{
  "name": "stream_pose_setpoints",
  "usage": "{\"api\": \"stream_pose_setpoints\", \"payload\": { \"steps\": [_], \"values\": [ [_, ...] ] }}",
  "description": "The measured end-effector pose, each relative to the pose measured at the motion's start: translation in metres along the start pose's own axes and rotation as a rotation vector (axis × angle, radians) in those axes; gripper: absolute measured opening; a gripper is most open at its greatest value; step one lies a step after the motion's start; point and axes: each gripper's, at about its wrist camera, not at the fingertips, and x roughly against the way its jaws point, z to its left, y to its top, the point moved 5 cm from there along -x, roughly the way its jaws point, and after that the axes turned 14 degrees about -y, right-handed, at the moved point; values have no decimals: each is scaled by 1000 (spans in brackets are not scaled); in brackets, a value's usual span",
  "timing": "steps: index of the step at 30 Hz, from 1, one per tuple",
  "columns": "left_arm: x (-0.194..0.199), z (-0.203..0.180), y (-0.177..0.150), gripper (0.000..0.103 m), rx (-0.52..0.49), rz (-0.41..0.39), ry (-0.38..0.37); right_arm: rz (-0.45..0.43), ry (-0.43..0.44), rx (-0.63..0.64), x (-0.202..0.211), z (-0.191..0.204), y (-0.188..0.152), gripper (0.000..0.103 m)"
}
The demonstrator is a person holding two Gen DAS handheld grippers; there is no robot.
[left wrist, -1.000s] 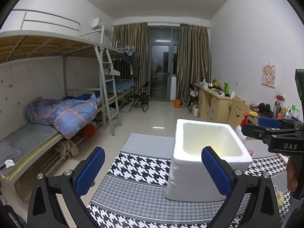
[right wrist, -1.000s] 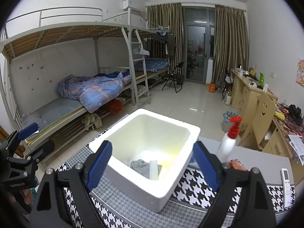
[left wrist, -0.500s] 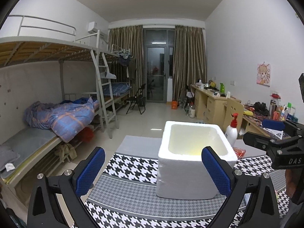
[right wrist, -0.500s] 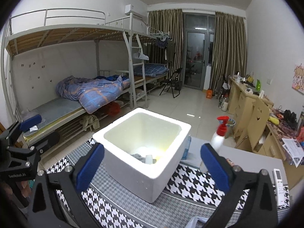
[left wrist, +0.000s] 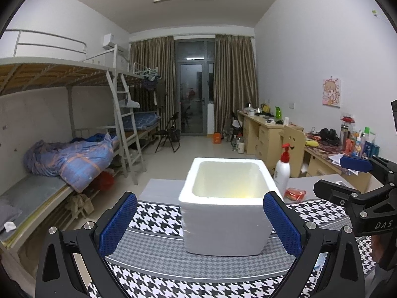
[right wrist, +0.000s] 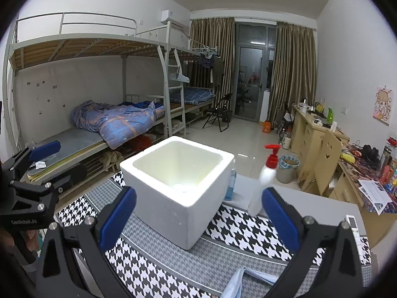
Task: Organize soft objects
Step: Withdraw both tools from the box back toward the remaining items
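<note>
Both grippers empty, jaws wide apart; right gripper point(right wrist: 198, 218) has just finished opening. Foam box point(right wrist: 178, 188) sits ahead of both. Next item looks like the blue cloth point(right wrist: 244, 281), near side of box, under the right gripper, nearer it than left gripper point(left wrist: 197, 219). Houndstooth mat point(right wrist: 153, 270) on table; dorm room.

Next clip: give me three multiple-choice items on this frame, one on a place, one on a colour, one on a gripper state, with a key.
1. The foam box stands on:
A. the houndstooth cloth
B. the bunk
C. the floor

2. The pump bottle has a cap coloured:
A. blue
B. red
C. green

3. The right gripper is:
A. shut on the box
B. shut on the bottle
C. open, holding nothing

Key: A, the black-and-white pattern runs under the box; B, its pump head is red; C, the blue pads stand wide apart with nothing touching them.
</note>
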Motion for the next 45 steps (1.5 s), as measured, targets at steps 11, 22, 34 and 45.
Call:
{"api": "stream_pose_setpoints", "payload": {
  "steps": [11, 22, 34, 45],
  "values": [
    [-3, -17, -11, 102, -5, 17, -44, 9, -5, -23, 8, -12, -20, 102],
    [-7, -34, -26, 102, -14, 38, -102, 25, -22, -53, 14, -24, -40, 102],
    [-12, -54, -41, 102, -25, 46, -157, 53, -63, -103, 20, -43, -64, 102],
    [-22, -77, -55, 102, -33, 85, -217, 67, -117, -127, 29, -61, -80, 102]
  ]
}}
